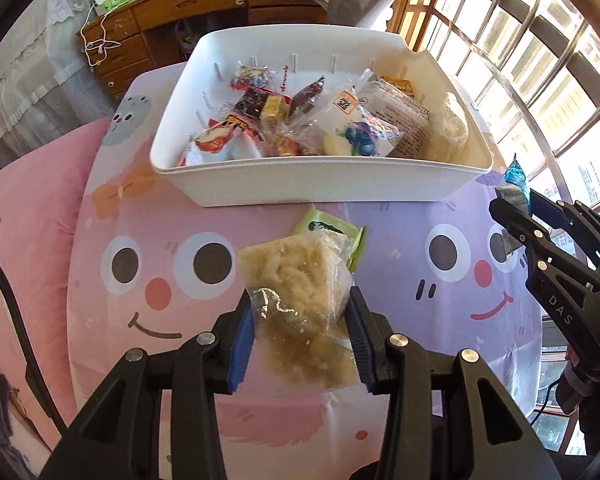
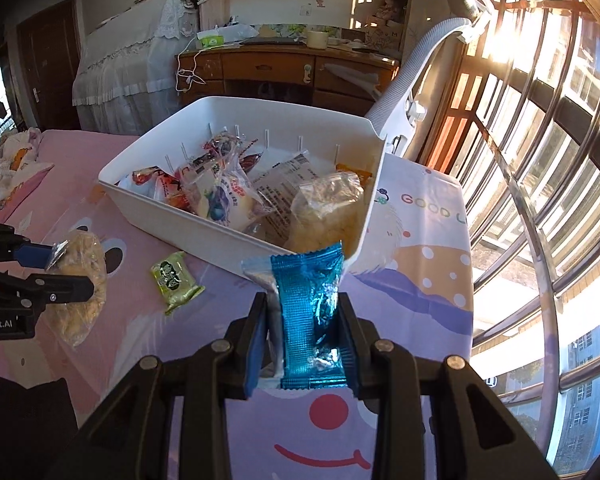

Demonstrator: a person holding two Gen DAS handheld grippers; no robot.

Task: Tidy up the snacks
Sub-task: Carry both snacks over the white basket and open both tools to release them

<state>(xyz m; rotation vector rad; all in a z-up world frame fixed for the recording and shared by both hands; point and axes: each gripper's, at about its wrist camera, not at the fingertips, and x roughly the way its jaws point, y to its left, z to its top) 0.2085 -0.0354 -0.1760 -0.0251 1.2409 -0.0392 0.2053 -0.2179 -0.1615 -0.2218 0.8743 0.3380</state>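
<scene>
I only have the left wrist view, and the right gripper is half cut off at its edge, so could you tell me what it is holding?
Observer: The right gripper is shut on a blue foil packet, with a second, clear-ended packet pinched beside it.
Operator: Thank you. Is my clear snack bag hanging free of the tablecloth?
Observer: The clear snack bag hangs from the left gripper, apparently above the cloth.
Operator: Is any print hidden behind the bin?
Observer: Yes, the cloth beyond the white bin reads "GOOD".
</scene>
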